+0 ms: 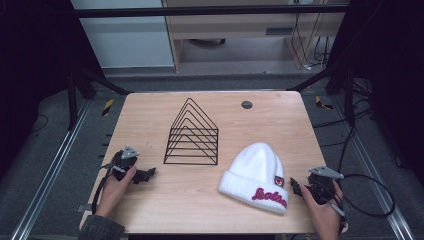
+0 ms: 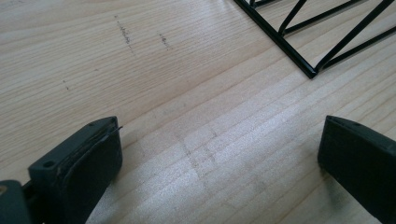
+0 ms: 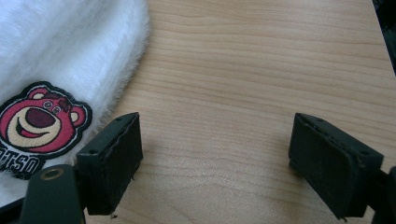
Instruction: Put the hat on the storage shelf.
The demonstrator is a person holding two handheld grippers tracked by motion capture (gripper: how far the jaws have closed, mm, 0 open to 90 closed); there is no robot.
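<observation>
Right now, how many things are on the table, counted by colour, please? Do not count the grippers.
White: 1, the hat
Black: 2, the wire rack and the small round disc
Total: 3

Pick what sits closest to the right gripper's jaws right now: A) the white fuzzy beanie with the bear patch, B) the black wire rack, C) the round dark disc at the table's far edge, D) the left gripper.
A: the white beanie lies right beside one jaw of the open right gripper, its bear patch next to that jaw, while the wire rack stands across the table.
</observation>
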